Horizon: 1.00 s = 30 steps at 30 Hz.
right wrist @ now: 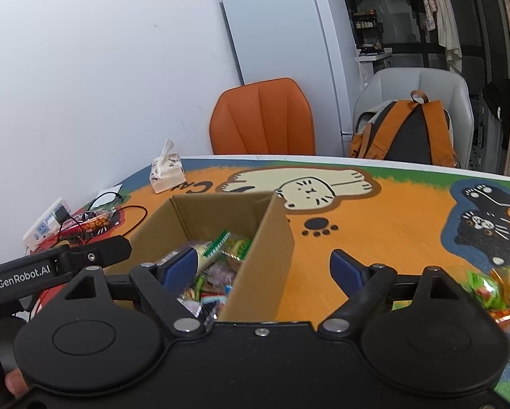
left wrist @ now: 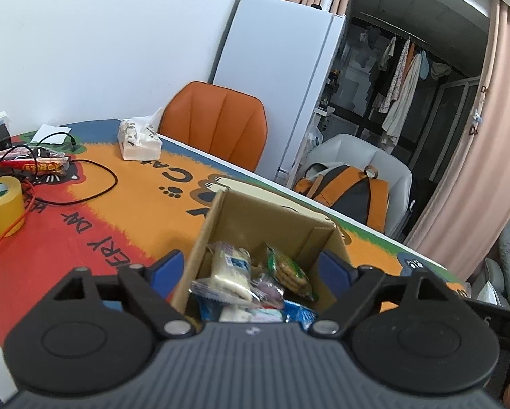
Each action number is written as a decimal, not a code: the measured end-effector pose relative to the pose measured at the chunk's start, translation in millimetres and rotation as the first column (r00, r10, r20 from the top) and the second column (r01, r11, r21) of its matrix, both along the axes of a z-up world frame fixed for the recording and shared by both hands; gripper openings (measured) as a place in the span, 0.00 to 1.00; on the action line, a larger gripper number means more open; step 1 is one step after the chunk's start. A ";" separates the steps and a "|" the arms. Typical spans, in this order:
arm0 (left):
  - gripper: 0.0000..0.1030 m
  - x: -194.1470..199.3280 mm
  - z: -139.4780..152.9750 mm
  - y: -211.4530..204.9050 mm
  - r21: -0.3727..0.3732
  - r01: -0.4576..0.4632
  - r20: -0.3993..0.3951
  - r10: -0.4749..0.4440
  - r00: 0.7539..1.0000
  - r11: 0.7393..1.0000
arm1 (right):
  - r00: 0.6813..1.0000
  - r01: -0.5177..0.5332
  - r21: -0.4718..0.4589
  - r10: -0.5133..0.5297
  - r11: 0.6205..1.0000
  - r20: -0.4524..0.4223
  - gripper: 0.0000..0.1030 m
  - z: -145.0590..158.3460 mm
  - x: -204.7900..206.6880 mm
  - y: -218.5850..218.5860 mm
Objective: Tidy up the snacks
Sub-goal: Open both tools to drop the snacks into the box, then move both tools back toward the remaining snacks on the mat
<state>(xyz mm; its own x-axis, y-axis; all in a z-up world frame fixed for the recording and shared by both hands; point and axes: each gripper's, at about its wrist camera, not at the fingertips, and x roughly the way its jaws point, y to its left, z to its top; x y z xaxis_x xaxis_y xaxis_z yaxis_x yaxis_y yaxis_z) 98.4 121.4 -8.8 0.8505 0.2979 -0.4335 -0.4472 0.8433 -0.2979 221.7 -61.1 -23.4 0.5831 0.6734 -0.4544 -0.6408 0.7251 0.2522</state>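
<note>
left claw (left wrist: 251,269): spread wide, empty | right claw (right wrist: 263,269): spread, straddling box wall (right wrist: 261,255)

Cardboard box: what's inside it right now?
The cardboard box holds a loose pile of wrapped snacks: a white packet, a green-edged biscuit pack, blue wrappers and small candies. The pile and both claws hide the box floor and anything lying underneath.

table (right wrist: 374,238): cat-print cloth | on it: cardboard box (right wrist: 261,259), tissue pack (right wrist: 166,173), tape roll (left wrist: 2,204)
</note>
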 end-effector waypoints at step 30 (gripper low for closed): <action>0.96 0.7 3.8 -93.6 0.019 0.135 -0.025 -0.134 0.991 0.991 | 0.993 0.115 0.076 -0.116 0.990 0.009 1.00 3.9 -24.2 -119.8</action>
<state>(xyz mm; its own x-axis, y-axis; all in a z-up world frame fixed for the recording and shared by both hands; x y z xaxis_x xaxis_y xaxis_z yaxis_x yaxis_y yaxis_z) 99.1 27.8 -5.0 0.8730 0.1905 -0.4490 -0.3359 0.9024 -0.2701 197.5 -180.9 -19.4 0.6650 0.6329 -0.3965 -0.5574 0.7740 0.3005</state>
